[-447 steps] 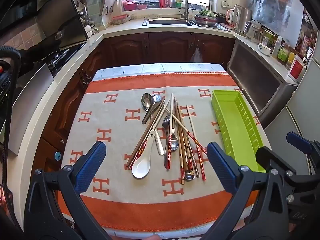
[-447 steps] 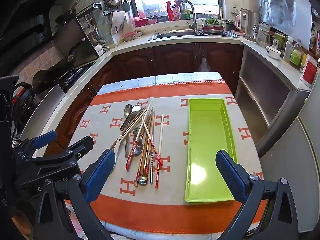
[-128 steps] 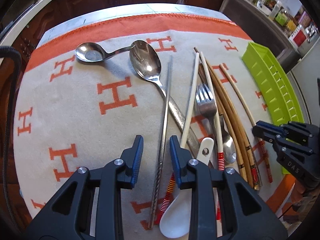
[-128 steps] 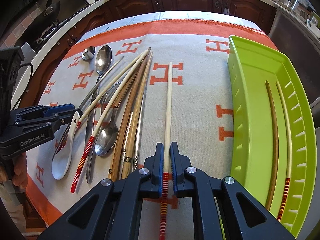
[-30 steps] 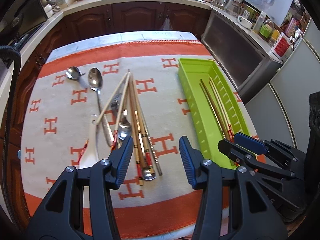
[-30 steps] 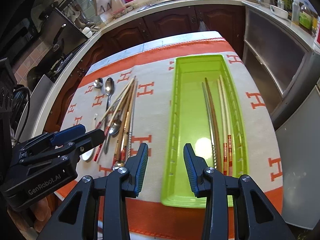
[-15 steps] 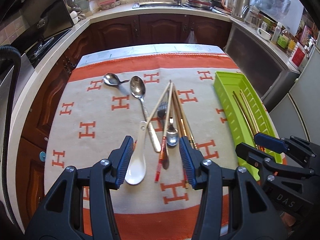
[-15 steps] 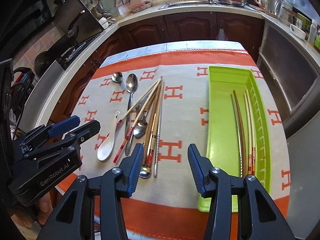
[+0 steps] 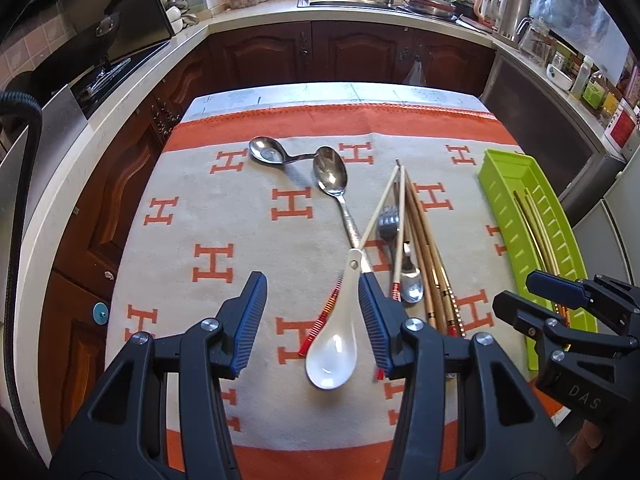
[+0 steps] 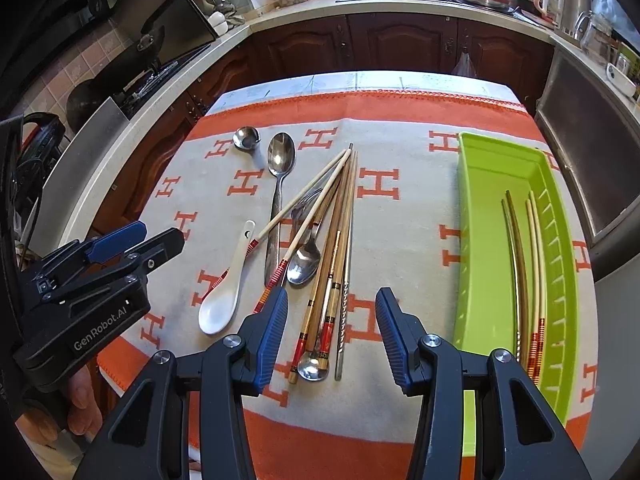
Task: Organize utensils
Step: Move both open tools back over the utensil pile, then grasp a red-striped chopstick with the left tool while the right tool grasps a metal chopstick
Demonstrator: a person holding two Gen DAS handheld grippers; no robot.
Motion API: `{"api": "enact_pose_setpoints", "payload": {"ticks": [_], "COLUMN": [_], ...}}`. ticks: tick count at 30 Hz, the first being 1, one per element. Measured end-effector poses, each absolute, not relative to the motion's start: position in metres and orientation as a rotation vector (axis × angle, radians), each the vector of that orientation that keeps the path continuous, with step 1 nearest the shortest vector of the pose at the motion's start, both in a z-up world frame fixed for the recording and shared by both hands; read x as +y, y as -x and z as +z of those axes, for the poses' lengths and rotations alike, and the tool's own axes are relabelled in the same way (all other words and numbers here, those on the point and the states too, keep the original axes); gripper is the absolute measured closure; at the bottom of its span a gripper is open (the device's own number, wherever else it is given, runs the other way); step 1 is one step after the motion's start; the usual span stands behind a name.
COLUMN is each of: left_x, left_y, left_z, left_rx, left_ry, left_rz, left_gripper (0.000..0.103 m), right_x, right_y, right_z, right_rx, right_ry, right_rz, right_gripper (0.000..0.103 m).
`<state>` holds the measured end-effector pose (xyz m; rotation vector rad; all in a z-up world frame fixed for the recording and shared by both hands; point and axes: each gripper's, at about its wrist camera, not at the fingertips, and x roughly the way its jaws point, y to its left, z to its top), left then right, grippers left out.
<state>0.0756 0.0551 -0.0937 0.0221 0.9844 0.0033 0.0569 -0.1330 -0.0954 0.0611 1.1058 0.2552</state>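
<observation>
Only from the right wrist: whole green tray [image 10: 480,240], four chopsticks [image 10: 520,264] lengthwise inside. Both grippers, left [image 9: 312,312] and right [image 10: 331,330], agape, empty; white spoon [image 9: 334,344] below left, handle pointing away.

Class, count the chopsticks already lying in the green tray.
4, side by side along the tray: steel, dark wooden, and two pale ones with red-banded ends nearest its right wall.
</observation>
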Motion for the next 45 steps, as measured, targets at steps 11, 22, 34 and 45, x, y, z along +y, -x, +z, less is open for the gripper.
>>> {"api": "enact_pose_setpoints", "payload": {"ticks": [11,22,34,45], "left_x": [0.097,0.096,0.059,0.049], "left_y": [-0.119,-0.146,-0.154,-0.164], "left_z": [-0.13,-0.174,-0.19,-0.197], "left_rx": [1.09,1.149,1.176,1.174], "left_ry": [0.119,0.047,-0.044,-0.079], "left_rz": [-0.195,-0.252,-0.336,-0.277], "left_gripper": [0.059,0.06,0.06,0.079], "right_x": [-0.118,-0.13,-0.136,-0.14], "right_y": [-0.094,-0.119,-0.129,-0.132], "right_z": [-0.134,-0.168,-0.188,-0.196], "right_rx": [1.148,1.197,1.235,1.247], "right_ry": [-0.045,-0.075,-0.111,-0.126], "right_rz": [0.255,0.202,0.189,0.186], "right_gripper": [0.062,0.069,0.07,0.072]}}
